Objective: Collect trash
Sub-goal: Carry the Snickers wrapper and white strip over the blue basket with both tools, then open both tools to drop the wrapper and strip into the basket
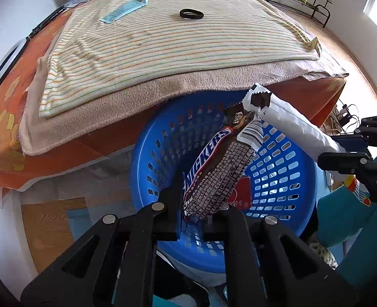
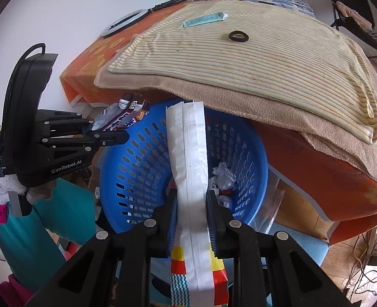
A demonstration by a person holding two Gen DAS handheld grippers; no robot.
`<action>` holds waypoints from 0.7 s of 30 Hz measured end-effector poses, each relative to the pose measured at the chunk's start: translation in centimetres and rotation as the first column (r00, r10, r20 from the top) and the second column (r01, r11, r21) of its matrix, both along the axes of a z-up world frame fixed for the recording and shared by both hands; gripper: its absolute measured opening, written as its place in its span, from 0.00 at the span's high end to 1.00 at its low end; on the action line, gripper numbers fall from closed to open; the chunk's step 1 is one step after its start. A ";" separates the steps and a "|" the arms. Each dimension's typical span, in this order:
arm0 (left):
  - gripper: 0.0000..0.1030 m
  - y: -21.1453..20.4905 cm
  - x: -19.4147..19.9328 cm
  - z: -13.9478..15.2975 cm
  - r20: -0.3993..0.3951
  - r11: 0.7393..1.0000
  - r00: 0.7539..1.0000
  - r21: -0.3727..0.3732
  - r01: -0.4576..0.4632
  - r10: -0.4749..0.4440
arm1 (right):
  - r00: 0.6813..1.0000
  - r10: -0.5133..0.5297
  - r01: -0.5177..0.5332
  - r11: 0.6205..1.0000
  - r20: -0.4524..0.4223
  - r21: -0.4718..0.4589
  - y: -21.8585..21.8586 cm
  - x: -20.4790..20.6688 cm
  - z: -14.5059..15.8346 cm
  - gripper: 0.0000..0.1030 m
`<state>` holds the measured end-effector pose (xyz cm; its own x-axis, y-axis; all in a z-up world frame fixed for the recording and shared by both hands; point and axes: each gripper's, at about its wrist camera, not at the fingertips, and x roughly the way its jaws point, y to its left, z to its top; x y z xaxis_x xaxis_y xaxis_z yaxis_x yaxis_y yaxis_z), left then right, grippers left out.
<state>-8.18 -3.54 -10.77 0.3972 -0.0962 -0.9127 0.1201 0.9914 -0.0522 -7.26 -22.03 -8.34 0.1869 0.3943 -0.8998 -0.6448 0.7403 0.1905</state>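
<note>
Snickers wrapper (image 1: 214,171): brown, crumpled, clamped between left gripper (image 1: 198,212) fingers, projecting forward over blue basket (image 1: 285,179). White wrapper (image 2: 188,158): long, flattened, clamped in right gripper (image 2: 191,204), projecting forward above the same basket. Crumpled paper (image 2: 224,176) lies inside the basket, beyond the right gripper.

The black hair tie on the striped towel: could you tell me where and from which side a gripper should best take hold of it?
Grip the hair tie across one side of its loop, coming straight down from above. It lies flat on the striped towel, so only its thin band rises to pinch; one finger goes inside the ring, one outside. The near edge looks easiest. Both grippers are currently full.
</note>
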 end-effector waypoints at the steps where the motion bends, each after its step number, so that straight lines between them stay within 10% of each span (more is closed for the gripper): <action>1: 0.93 0.0 0.0 -0.1 -0.003 1.000 1.000 -0.001 0.001 -0.001 | 1.000 0.001 -0.001 1.000 -0.002 -0.004 0.0 -0.1 -0.2 0.80; 21: 0.93 -0.8 0.1 -1.6 -0.045 1.000 0.999 0.006 0.021 -0.021 | 0.999 -0.027 0.026 0.999 -0.032 -0.032 -0.2 0.3 -2.0 0.76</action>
<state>-8.05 -4.37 -12.38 0.3533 -0.0984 -0.9303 0.1385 0.9890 -0.0520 -6.96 -22.25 -10.37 0.1677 0.3606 -0.9175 -0.6187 0.7631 0.1868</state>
